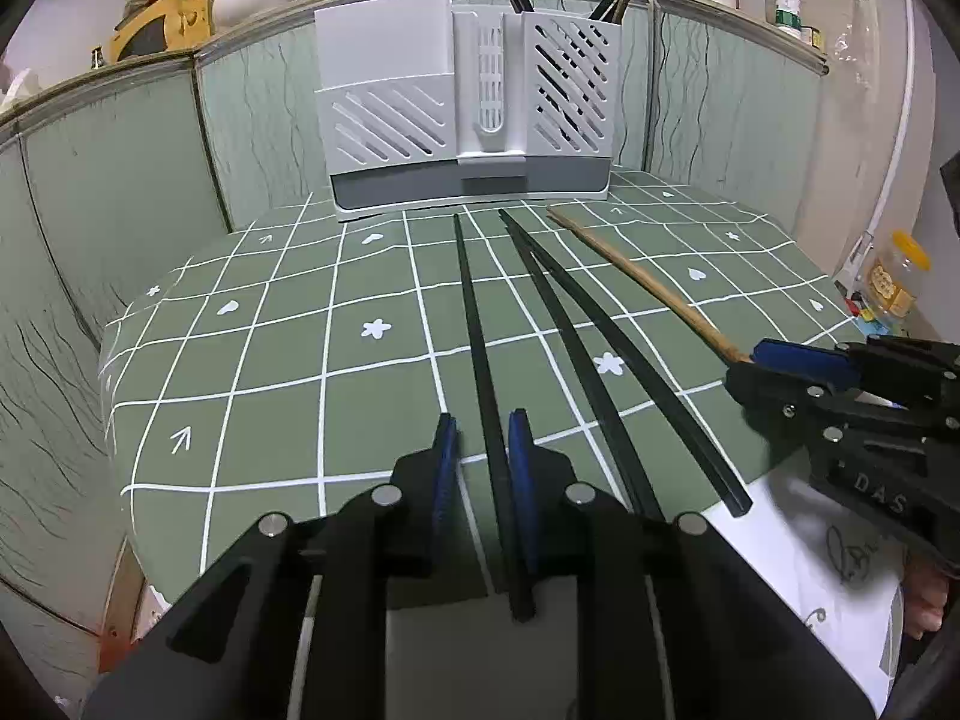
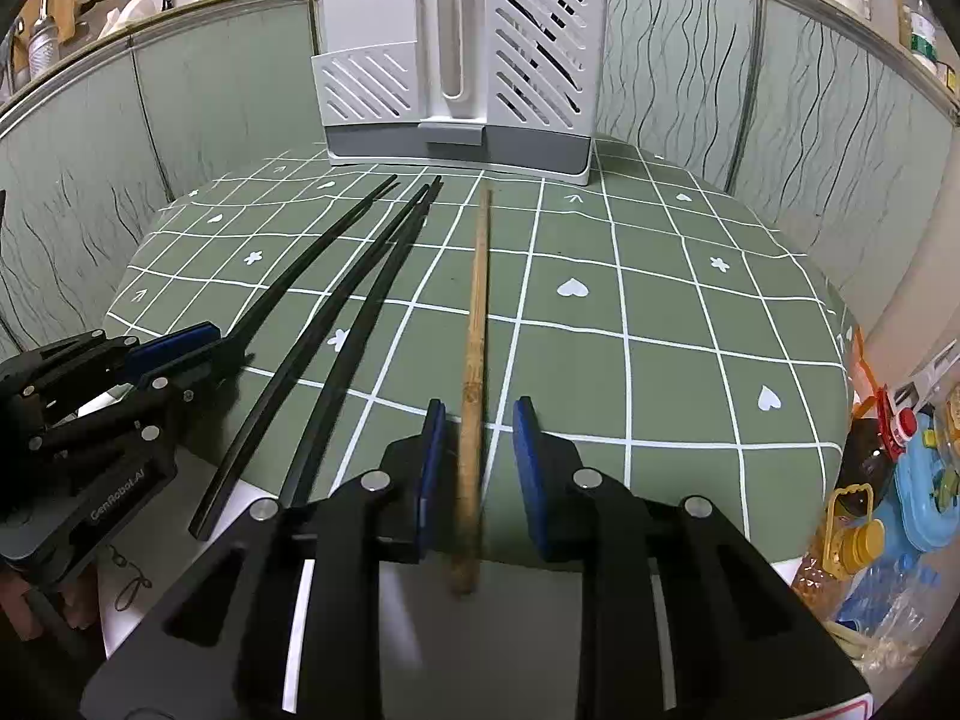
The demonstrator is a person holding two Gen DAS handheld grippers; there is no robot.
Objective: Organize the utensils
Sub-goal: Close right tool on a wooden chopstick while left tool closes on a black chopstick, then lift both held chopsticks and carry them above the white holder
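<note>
Pointing at the holder (image 2: 462,66), the wooden chopstick (image 2: 477,324) lies between the right tool's (image 2: 480,450) parted fingers.

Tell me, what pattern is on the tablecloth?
The tablecloth is green with a white grid, hearts, flowers and arrows; the right wrist view shows it best.

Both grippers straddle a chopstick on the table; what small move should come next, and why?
Probably close both: the left gripper is open around a black chopstick, the right gripper open around the wooden chopstick. Both lie flat, short of the white holder.
</note>
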